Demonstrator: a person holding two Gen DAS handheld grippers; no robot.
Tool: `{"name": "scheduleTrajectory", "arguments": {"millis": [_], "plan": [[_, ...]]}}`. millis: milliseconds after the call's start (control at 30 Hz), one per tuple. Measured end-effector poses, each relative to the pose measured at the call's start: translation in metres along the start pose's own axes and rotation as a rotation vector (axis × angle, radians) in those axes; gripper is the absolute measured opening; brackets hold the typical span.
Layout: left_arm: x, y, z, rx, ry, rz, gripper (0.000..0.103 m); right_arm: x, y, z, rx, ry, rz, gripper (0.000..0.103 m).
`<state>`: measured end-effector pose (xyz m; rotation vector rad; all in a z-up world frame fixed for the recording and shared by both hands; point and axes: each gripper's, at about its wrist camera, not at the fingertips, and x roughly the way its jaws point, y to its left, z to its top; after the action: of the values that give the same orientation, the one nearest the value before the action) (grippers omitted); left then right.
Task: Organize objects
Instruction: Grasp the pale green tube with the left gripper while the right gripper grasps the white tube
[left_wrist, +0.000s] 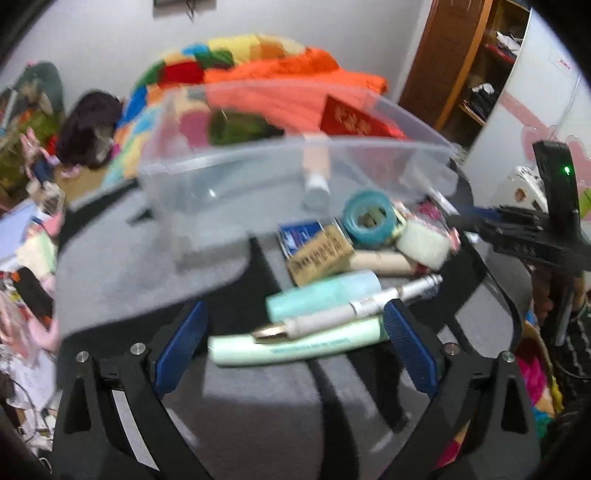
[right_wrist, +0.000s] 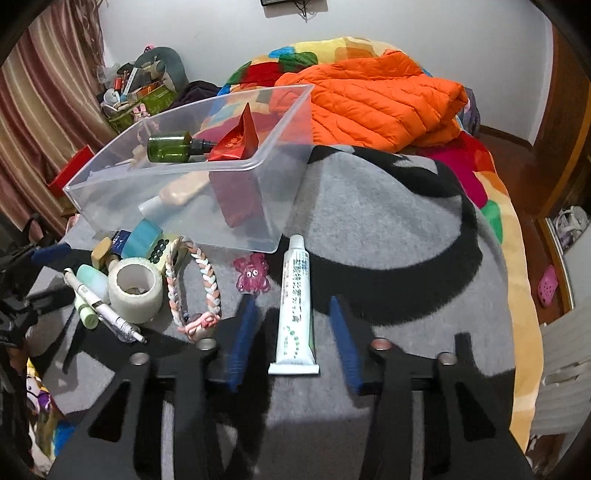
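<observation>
Two grippers are yours. Your left gripper (left_wrist: 295, 334) is spread wide, empty, its blue pads flanking a pale green tube (left_wrist: 295, 349) and a white pen (left_wrist: 347, 308) lying on the grey blanket (left_wrist: 122, 273). Beyond them stands the clear plastic bin (left_wrist: 258, 173), holding a green bottle (left_wrist: 240, 127) and a red packet (left_wrist: 351, 120). Your right gripper (right_wrist: 293, 341) is likewise released, its pads either side of a white ointment tube (right_wrist: 295, 306), not touching it. Left of the tube lie a pink octopus toy (right_wrist: 253, 277) and a braided band (right_wrist: 192, 280).

The jacket (right_wrist: 380, 99) is orange. The blanket (right_wrist: 388, 229) is grey with black shapes. The bottle (right_wrist: 168, 146) is green, the tube (right_wrist: 295, 306) white, the tape roll (left_wrist: 367, 218) teal.
</observation>
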<state>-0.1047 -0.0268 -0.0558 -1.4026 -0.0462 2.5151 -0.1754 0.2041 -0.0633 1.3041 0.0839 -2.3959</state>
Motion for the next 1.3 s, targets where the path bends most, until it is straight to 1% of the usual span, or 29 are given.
{"name": "scheduleTrajectory", "arguments": {"millis": [33,100,133,200,267,300,367,433,467,500,567,700,800,900,1000,1067,1100,1133,1200,1300], "plan": [[-0.001,-0.002,-0.003,0.005,-0.002,-0.006,0.097,0.000,0.000,0.000,-0.002,0.000,0.000,0.021],[-0.007,-0.007,-0.011,0.012,-0.018,-0.036,0.097,-0.001,-0.001,0.000,0.003,0.000,0.003,0.016],[-0.010,-0.009,-0.015,0.013,-0.019,-0.053,0.096,-0.001,-0.001,-0.001,0.005,-0.001,0.004,0.016],[-0.017,-0.015,-0.024,0.011,-0.024,-0.071,0.090,-0.003,-0.001,-0.003,0.008,-0.003,0.002,0.016],[-0.023,-0.020,-0.034,0.010,-0.021,-0.085,0.081,-0.006,-0.001,-0.007,0.010,-0.006,0.005,0.016],[-0.025,-0.022,-0.038,0.007,-0.017,-0.097,0.079,-0.007,-0.001,-0.008,0.010,-0.007,0.006,0.016],[-0.028,-0.028,-0.045,0.011,-0.008,-0.112,0.072,-0.010,0.000,-0.012,0.009,-0.008,0.007,0.016],[-0.029,-0.035,-0.049,0.026,-0.008,-0.108,0.071,-0.015,0.001,-0.017,0.005,-0.007,0.012,0.016],[-0.031,-0.040,-0.051,0.036,-0.006,-0.118,0.070,-0.018,0.001,-0.021,0.004,-0.006,0.016,0.016],[-0.032,-0.046,-0.052,0.050,0.001,-0.151,0.068,-0.020,0.001,-0.023,0.004,-0.005,0.019,0.016],[-0.031,-0.056,-0.051,0.072,0.013,-0.181,0.068,-0.025,0.001,-0.030,0.004,-0.002,0.025,0.016],[-0.025,-0.073,-0.049,0.138,0.022,-0.145,0.068,-0.037,0.001,-0.046,0.005,0.000,0.038,0.016],[-0.015,-0.078,-0.041,0.155,0.017,-0.116,0.067,-0.043,0.005,-0.055,0.000,-0.003,0.039,0.016],[-0.009,-0.081,-0.036,0.173,0.002,-0.069,0.056,-0.046,0.007,-0.059,-0.001,-0.007,0.026,0.016],[-0.007,-0.080,-0.033,0.140,-0.010,-0.046,0.044,-0.044,0.010,-0.057,-0.001,-0.007,0.009,0.016],[-0.007,-0.078,-0.033,0.129,-0.016,-0.023,0.030,-0.042,0.013,-0.056,-0.010,-0.009,-0.001,0.016],[-0.007,-0.077,-0.034,0.121,-0.021,-0.014,0.027,-0.041,0.013,-0.055,-0.010,-0.011,-0.002,0.016],[-0.009,-0.076,-0.035,0.114,-0.025,-0.011,0.020,-0.041,0.013,-0.055,-0.008,-0.013,-0.002,0.016],[-0.012,-0.075,-0.039,0.102,-0.031,-0.004,0.015,-0.042,0.013,-0.055,0.007,-0.021,0.002,0.016],[-0.019,-0.080,-0.046,0.104,-0.054,0.053,0.015,-0.046,0.012,-0.058,0.025,-0.035,0.009,0.016]]}}
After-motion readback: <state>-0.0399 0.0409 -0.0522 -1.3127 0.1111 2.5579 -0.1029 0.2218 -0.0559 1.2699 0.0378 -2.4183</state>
